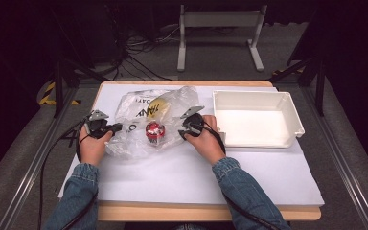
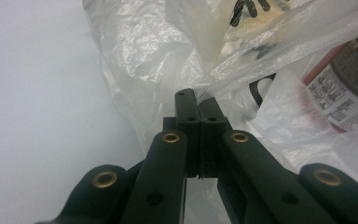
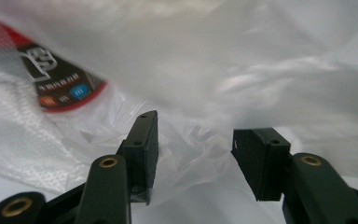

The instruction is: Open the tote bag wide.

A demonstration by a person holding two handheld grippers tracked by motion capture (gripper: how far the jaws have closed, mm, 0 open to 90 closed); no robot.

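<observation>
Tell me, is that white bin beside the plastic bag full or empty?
Empty. In the high view the white bin shows only its bare floor and walls, while the red can lies inside the plastic bag beside it.

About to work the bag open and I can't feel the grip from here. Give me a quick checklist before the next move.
1. Left gripper pinching the plastic bag: ok, jaws shut on film.
2. Right gripper gripping the bag: not ok, jaws open, film loose between them.
3. Red can inside the bag: ok.
4. Yellow item inside the bag: ok.
5. White bin ready to receive: ok, empty.
6. Bag mouth located: cannot tell.
</observation>
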